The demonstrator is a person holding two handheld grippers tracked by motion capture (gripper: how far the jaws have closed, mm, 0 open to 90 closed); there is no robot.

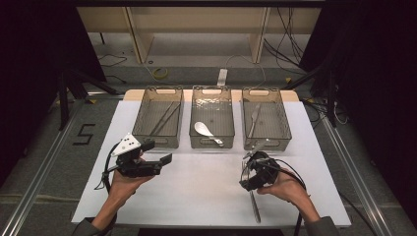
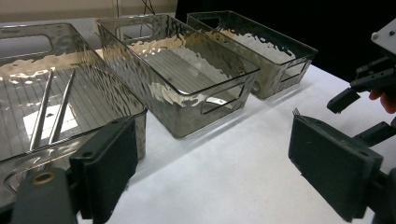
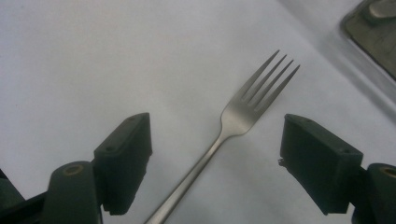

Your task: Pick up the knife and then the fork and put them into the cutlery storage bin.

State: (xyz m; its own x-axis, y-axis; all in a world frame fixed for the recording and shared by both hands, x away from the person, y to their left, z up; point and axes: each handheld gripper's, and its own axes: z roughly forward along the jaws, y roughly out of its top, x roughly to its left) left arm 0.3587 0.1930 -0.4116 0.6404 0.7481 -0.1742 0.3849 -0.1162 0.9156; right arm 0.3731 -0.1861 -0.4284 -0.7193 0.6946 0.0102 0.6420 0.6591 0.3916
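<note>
Along the far edge of the white tabletop [image 1: 196, 187] I note three bins: chopsticks [image 1: 164, 118], spoon [image 1: 206, 131], knife [image 1: 253, 118], apparently sorted by type. My left gripper [image 1: 156, 152] idles, jaws apart. My right gripper [image 3: 215, 158], jaws apart, straddles the fork [image 3: 238, 116] near the front right edge, ready to grasp. A floor marking reads "5" [image 1: 84, 133].

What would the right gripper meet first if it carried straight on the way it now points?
Most likely the fork, lying on the white table between the open jaws of the right gripper; how far off is unclear.

Fork [image 3: 233, 121] handle cut off below
</note>
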